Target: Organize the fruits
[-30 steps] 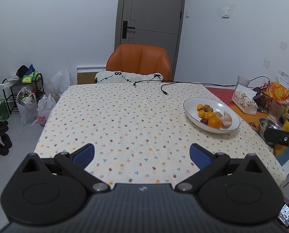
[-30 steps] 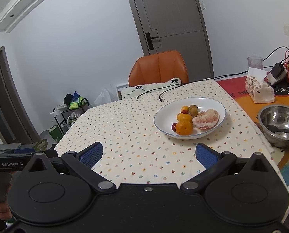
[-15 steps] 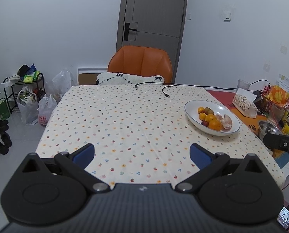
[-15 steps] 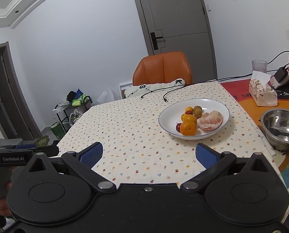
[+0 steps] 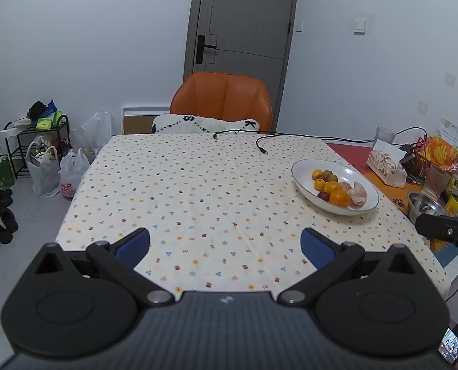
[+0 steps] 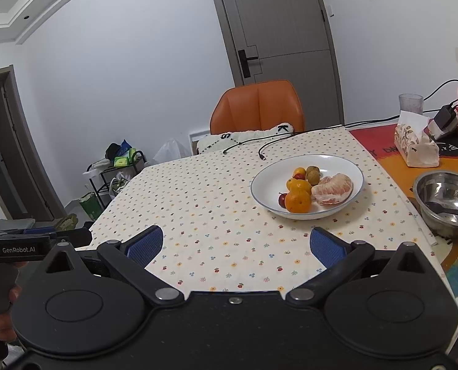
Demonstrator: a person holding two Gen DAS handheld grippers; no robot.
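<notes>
Fruit plate on the bench, both tools empty

The left hand-held gripper (image 5: 225,248) and right hand-held gripper (image 6: 234,245) hover spread wide at the near edge; the fruits (image 6: 316,188) sit in a white plate (image 6: 264,185) far right.

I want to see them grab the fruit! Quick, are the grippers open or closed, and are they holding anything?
Left gripper: open, holding nothing.
Right gripper: open, holding nothing.

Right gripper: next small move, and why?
Probably ease the right gripper forward toward the white plate and line up on the near orange. Both grippers are open and empty, all fruit sits on that plate, which lies nearer the right one than the left gripper.
</notes>
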